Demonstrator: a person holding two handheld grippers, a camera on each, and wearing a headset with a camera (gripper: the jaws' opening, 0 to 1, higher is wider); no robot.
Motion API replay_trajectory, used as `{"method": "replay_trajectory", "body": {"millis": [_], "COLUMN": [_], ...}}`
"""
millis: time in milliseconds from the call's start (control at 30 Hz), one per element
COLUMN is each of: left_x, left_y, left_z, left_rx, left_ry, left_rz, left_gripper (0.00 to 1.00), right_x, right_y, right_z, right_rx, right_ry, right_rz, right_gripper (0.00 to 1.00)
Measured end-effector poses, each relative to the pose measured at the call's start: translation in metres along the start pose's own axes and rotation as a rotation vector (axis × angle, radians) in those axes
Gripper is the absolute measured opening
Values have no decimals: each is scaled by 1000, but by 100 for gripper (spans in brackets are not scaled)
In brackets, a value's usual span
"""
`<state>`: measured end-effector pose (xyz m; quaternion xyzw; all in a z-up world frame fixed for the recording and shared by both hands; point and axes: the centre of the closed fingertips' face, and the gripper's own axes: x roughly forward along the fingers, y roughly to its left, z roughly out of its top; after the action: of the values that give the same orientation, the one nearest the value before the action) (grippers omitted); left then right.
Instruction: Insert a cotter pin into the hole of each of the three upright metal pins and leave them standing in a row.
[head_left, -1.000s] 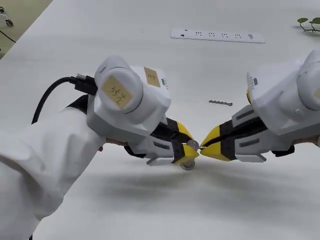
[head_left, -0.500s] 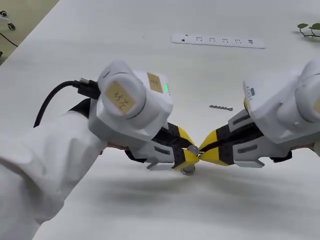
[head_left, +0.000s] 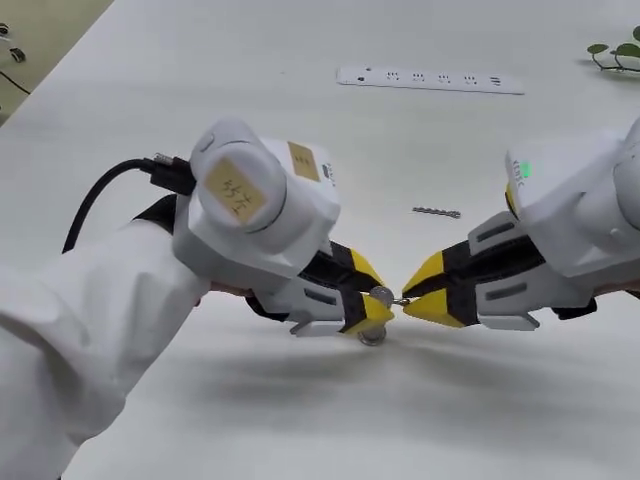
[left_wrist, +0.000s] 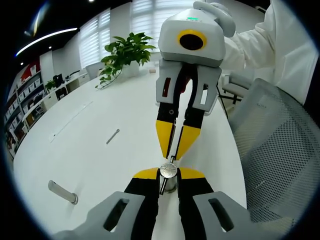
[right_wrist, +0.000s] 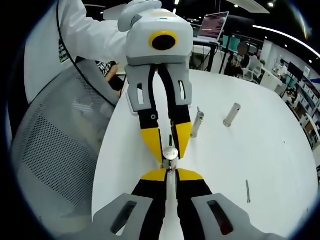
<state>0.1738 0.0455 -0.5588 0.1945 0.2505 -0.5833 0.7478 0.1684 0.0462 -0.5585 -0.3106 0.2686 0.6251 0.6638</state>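
Now the left gripper clamps the upright pin on the table, while the right gripper (jaws closed) pinches a cotter at the pin's three o'clock; a spare lies at one o'clock.

right hand-held gripper drawn back, tips apart

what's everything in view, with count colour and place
held metal pin: one, silver, upright in the left gripper
spare metal pins: two, silver, table behind that gripper
held cotter pin: one, thin, right gripper tips
loose cotter pin: one, grey, open table
power strip: one, white, far table
plant: one, green, far edge
mesh chair: one, grey, beside table
table: one, white
grippers: two, white, yellow-black tips
sleeve: one, white, lower left
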Motion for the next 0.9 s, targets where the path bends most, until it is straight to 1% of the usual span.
{"method": "replay_trajectory", "body": {"millis": [133,267,333,400,533,633,733,800,867,900], "left_x": [0,0,0,0,0,0,-1,-4,-9,-11], "left_y": [1,1,1,1,1,1,1,2,2,2], "left_z": [0,-1,-1,-1,-2,-2,-2,-2,-3,-3], "left_rx": [0,0,-1,-9,-4,18,15,5,-16,-24], "left_ry": [0,0,0,-2,-3,-7,-19,-30,-43,-49], "left_rz": [-1,-1,0,1,3,14,26,38,52,53], "left_gripper": [10,10,10,10,10,10,11,16,25,27], "right_x": [0,3,5,4,4,4,3,2,1,1], "right_y": [2,-2,-2,-3,-3,-1,-2,-3,-1,0], "right_z": [-1,-1,1,-1,-1,-1,-1,0,1,1], "right_rx": [15,18,17,4,4,5,0,6,9,14], "right_ry": [-3,-12,-12,-9,-8,-12,-12,-18,-20,-19], "right_rz": [12,11,13,12,9,5,6,-1,1,0], "right_gripper": [0,0,0,0,0,0,0,0,4,5]}}
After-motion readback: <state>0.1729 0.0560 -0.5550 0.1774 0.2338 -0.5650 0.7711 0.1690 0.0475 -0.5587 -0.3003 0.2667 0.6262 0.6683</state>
